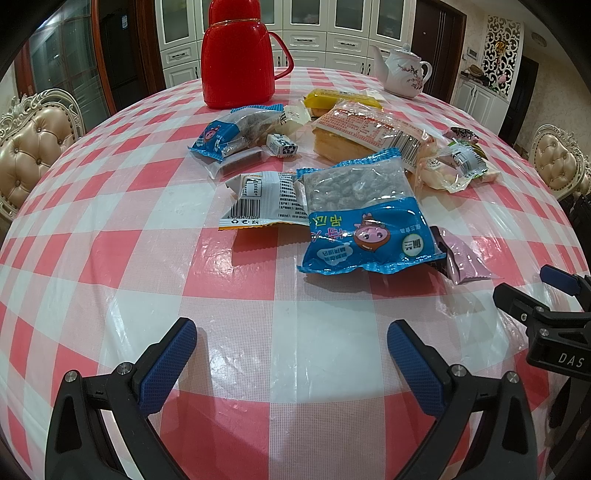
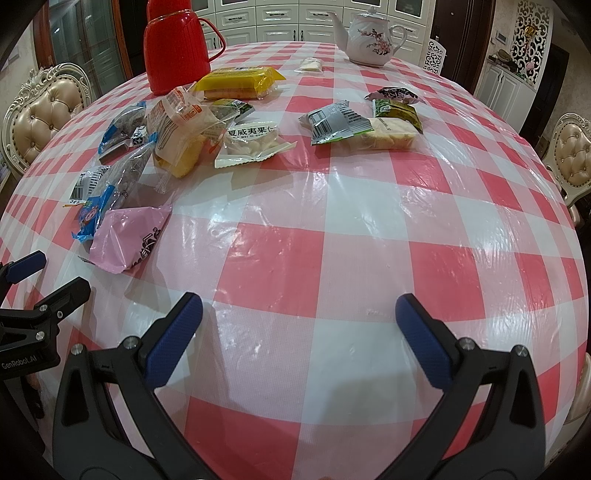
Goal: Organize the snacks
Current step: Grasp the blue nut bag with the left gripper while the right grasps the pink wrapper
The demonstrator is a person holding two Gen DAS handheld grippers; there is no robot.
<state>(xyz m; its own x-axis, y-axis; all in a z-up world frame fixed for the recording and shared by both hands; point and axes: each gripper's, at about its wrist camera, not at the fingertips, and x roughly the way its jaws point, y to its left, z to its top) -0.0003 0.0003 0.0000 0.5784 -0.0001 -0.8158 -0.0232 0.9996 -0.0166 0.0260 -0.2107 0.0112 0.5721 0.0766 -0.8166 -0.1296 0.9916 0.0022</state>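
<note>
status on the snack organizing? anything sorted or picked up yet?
Done: nothing visibly sorted; packets lie scattered and overlapping on the checkered table.
In hand: nothing. The left gripper and right gripper are both open and empty above bare cloth.
Left: everything, including the blue packet, pink packet, yellow packet and the grey-green packet lying apart to the right.

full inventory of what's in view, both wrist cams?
thermos: 1, red, far left of table
teapot: 1, white with pink flowers, far right
snack packets: a dozen or so, mixed, mid-table, some overlapping
blue packet: nearest the left gripper
pink packet: beside the blue one
yellow packet: by the thermos
tablecloth: 1, red-white check
chairs: 2, beige tufted, either side
left gripper: open, empty
right gripper: open, empty
</note>
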